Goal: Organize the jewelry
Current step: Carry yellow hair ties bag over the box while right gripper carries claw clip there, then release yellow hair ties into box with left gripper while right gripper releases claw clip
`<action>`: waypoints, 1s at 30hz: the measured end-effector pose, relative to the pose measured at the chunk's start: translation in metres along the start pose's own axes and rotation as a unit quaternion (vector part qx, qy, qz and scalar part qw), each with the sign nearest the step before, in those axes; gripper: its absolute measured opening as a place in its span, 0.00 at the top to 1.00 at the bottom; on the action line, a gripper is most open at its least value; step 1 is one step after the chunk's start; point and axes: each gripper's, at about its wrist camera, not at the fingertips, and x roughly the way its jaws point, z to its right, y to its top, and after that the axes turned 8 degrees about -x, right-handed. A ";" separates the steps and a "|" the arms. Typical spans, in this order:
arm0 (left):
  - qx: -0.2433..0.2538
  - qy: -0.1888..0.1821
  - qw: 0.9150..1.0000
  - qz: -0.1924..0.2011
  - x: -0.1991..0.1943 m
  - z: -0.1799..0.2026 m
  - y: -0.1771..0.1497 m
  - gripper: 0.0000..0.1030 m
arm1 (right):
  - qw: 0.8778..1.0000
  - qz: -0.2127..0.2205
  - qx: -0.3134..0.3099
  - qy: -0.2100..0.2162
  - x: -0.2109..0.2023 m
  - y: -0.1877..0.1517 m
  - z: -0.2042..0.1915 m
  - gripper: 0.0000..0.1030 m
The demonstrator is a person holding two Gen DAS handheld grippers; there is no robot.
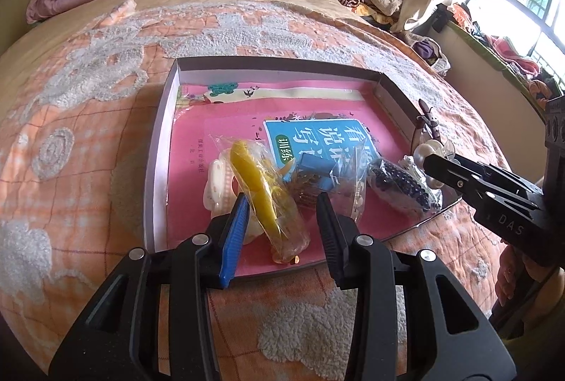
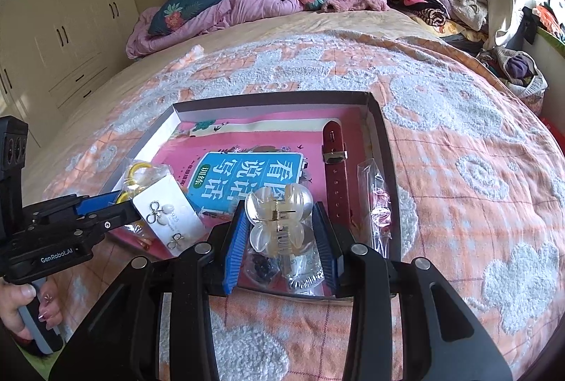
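Observation:
A shallow box tray point(image 1: 155, 169) point(image 2: 374, 105) lies on the bed with a pink book point(image 1: 226, 123) in it. My left gripper point(image 1: 282, 200) point(image 2: 123, 204) is shut on a clear bag of yellow hair ties point(image 1: 257, 186) point(image 2: 136, 174), held over the tray's near left part. A white earring card point(image 2: 169, 215) sits at its fingertips. My right gripper point(image 2: 281, 209) point(image 1: 429, 165) is shut on a translucent claw hair clip point(image 2: 279, 222) point(image 1: 423, 151) above the tray's near right corner. Under the clip lies a bag of dark beads point(image 1: 399, 183) point(image 2: 261, 266).
A red-brown watch strap point(image 2: 335, 169) point(image 1: 429, 119) and a clear bag with something pink point(image 2: 379, 200) lie along the tray's right wall. A bag of gold pieces point(image 1: 307, 186) is mid-tray. Orange quilt point(image 2: 459, 151) surrounds it; bedding and clothes are piled at the head. A hand point(image 2: 21, 306) holds the left handle.

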 end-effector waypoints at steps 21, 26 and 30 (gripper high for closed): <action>0.003 0.003 1.000 0.010 -0.010 0.001 0.005 0.69 | 1.000 0.021 0.012 0.012 -0.026 -0.001 0.000 0.31; 0.005 0.004 1.000 0.017 -0.018 0.005 0.005 0.69 | 0.999 0.030 0.023 0.019 -0.039 0.000 0.001 0.23; 0.008 0.004 1.000 0.026 -0.029 0.009 0.006 0.64 | 0.999 0.037 0.026 0.023 -0.054 0.000 0.000 0.23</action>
